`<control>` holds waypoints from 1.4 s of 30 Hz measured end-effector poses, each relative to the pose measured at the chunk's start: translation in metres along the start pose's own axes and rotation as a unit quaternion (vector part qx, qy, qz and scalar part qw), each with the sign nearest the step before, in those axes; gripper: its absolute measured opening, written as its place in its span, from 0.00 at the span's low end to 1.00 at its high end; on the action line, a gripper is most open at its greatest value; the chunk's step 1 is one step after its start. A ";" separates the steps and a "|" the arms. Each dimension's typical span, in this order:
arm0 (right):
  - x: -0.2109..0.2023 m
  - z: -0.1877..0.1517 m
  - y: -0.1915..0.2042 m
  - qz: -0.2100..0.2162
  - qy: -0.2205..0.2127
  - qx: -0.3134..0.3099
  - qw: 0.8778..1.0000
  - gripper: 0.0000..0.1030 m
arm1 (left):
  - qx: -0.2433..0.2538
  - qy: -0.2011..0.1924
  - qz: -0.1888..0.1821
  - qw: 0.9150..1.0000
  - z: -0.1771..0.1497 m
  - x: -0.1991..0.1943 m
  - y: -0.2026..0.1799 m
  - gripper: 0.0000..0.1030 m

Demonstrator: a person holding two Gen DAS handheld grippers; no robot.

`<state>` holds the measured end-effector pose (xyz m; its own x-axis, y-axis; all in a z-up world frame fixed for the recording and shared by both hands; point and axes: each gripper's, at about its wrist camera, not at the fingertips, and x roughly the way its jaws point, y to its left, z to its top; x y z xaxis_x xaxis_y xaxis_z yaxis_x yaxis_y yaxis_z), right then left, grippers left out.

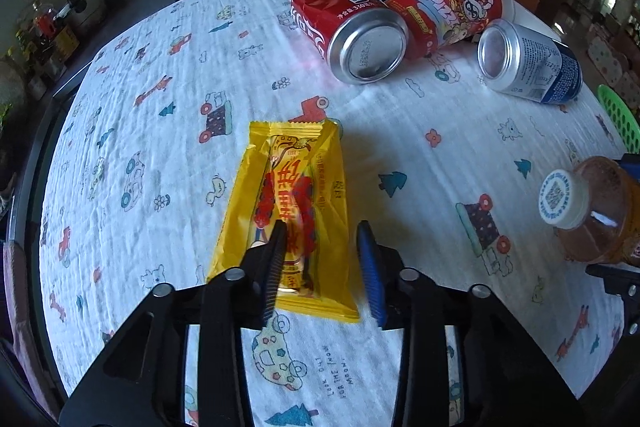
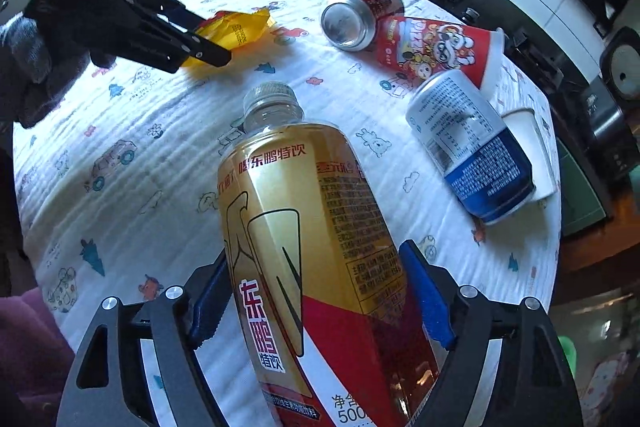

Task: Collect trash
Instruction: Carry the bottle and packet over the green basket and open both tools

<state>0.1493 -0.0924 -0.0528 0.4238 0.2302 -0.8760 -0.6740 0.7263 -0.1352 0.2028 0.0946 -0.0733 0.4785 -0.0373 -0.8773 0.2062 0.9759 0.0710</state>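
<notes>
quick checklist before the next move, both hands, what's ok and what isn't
1. Right gripper on the gold-and-red plastic drink bottle: ok, the bottle sits between both blue fingers.
2. Bottle cap on: ok, the clear cap is in place.
3. Left gripper on the yellow foil snack wrapper: not ok, the fingers straddle the wrapper without pinching it.
4. Wrapper position: ok, flat on the printed white tablecloth.
5. Remaining trash: not ok, red soda can, red paper cup and silver-and-blue can lie on their sides.
6. Bin location: cannot tell.
</notes>
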 end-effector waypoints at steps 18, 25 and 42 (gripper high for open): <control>-0.067 -0.047 -0.061 -0.034 -0.068 0.135 0.988 0.74 | 0.047 -0.079 -0.024 0.995 -0.006 -0.058 -0.083 0.13; -0.083 -0.080 -0.098 -0.070 -0.074 0.186 0.977 0.74 | 0.083 -0.102 -0.052 0.990 0.004 -0.076 -0.127 0.13; -0.081 -0.210 -0.239 -0.183 -0.041 0.374 0.908 0.74 | 0.156 -0.122 -0.138 0.970 0.057 -0.083 -0.271 0.13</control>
<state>0.1495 -0.4204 -0.0468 0.6012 -0.0904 -0.7940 0.1084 0.9936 -0.0310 0.1559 -0.1787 0.0075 0.5484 -0.3760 -0.7469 0.5861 0.8099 0.0225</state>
